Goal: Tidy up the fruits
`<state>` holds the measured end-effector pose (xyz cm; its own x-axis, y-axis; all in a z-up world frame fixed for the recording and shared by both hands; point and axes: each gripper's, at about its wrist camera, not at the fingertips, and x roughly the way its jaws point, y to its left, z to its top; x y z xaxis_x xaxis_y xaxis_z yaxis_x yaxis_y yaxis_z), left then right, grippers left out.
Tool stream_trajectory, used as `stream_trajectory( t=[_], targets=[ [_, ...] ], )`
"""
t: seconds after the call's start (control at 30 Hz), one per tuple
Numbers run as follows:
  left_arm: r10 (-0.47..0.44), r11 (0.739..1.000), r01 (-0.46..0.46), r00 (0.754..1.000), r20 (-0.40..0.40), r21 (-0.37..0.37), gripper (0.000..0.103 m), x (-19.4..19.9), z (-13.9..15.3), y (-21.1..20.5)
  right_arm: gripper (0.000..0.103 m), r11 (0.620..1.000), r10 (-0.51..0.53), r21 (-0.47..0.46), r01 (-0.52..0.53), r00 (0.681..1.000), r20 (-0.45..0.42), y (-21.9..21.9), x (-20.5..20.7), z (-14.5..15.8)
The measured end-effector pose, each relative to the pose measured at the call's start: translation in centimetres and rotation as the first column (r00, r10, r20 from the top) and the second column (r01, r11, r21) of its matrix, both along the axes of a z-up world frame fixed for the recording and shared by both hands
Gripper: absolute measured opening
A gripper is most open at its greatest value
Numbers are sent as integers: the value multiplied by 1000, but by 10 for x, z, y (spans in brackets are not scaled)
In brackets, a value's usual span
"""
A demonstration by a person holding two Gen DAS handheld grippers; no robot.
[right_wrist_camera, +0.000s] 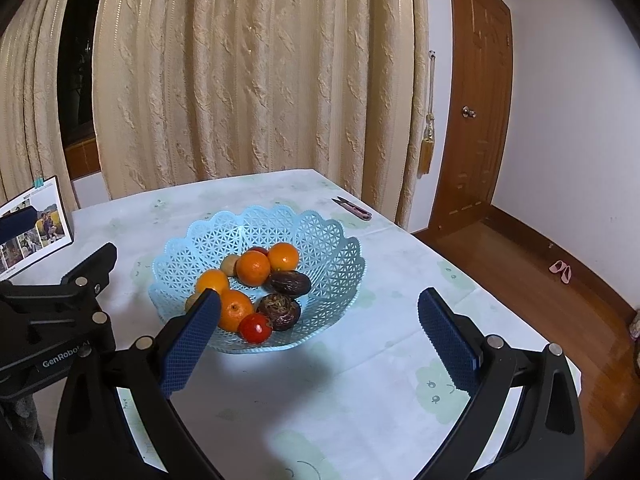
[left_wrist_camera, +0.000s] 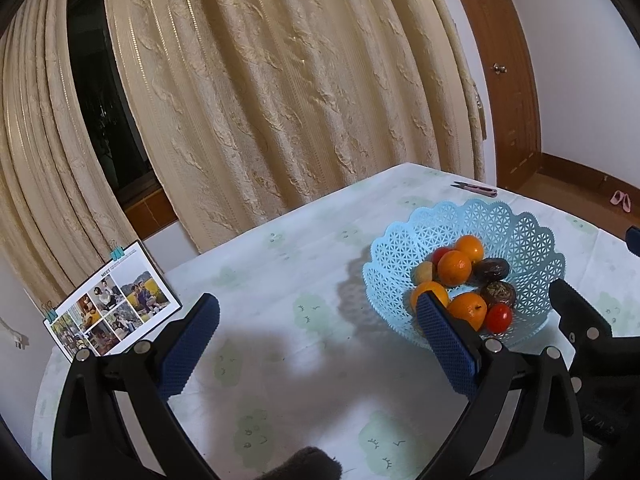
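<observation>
In the left wrist view, the left tongs (left_wrist_camera: 318, 310) hang spread wide and hold nothing above the counter (left_wrist_camera: 280, 264), just left of the pale blue lattice plastic basket (left_wrist_camera: 516, 232), which holds round oranges (left_wrist_camera: 454, 267), red tomatoes (left_wrist_camera: 498, 317) and dark wrinkled passion fruits (left_wrist_camera: 498, 293).

In the right wrist view, the right tongs (right_wrist_camera: 319, 305) gape empty, just in front of the basket (right_wrist_camera: 336, 248); small pink snips (right_wrist_camera: 354, 209) lie behind it.
</observation>
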<state>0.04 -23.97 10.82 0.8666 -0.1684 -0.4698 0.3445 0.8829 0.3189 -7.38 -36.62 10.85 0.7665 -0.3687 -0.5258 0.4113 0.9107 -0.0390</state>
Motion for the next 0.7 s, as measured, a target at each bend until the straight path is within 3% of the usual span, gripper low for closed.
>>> stream_trajectory(
  t=[0.7],
  targets=[
    [-10, 1000, 9, 999, 42, 24, 98, -5, -1, -4, 100, 1000, -8, -18, 8, 1000, -12, 3, -1, -3]
  ],
)
